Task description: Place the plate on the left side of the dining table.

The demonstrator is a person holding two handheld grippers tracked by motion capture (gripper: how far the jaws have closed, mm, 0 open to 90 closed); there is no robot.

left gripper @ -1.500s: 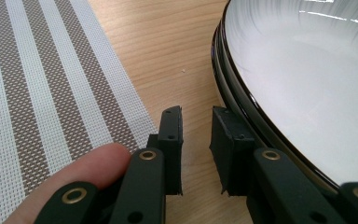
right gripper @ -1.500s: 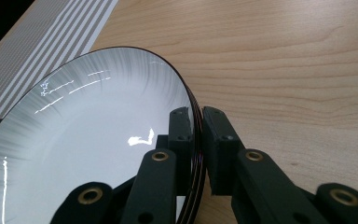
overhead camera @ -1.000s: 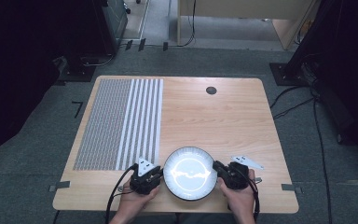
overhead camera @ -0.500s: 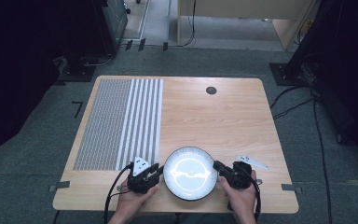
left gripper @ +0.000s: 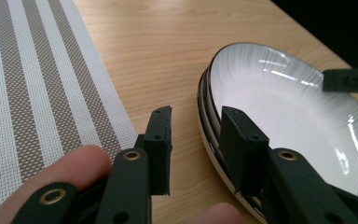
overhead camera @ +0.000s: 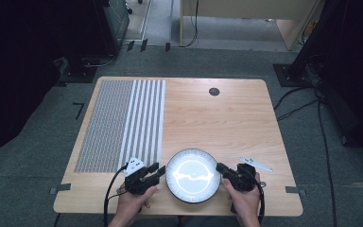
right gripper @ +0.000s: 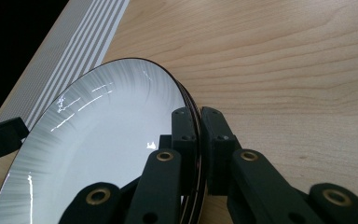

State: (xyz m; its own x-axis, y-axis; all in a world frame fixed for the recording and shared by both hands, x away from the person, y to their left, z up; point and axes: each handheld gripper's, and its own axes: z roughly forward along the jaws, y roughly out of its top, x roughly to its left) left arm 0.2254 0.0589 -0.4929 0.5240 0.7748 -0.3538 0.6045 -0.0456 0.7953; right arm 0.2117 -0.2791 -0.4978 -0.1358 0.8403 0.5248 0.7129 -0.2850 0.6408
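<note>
Little has shifted since the earlier frames: both grippers remain at the plate's edges, and the plate (overhead camera: 192, 175) stays at the table's (overhead camera: 246, 123) near edge, right of the striped mat (overhead camera: 123, 124). Left gripper (overhead camera: 152, 174) sits at the plate's left rim; its jaws stand apart, one outside the rim and one over it, not yet pinching. Right gripper (overhead camera: 223, 169) has its jaws drawn close, clamped on the plate's right rim. Plate looks like a stack of several. A pale metal strip (overhead camera: 256, 164) lies just beyond the right hand (overhead camera: 244, 201).
</note>
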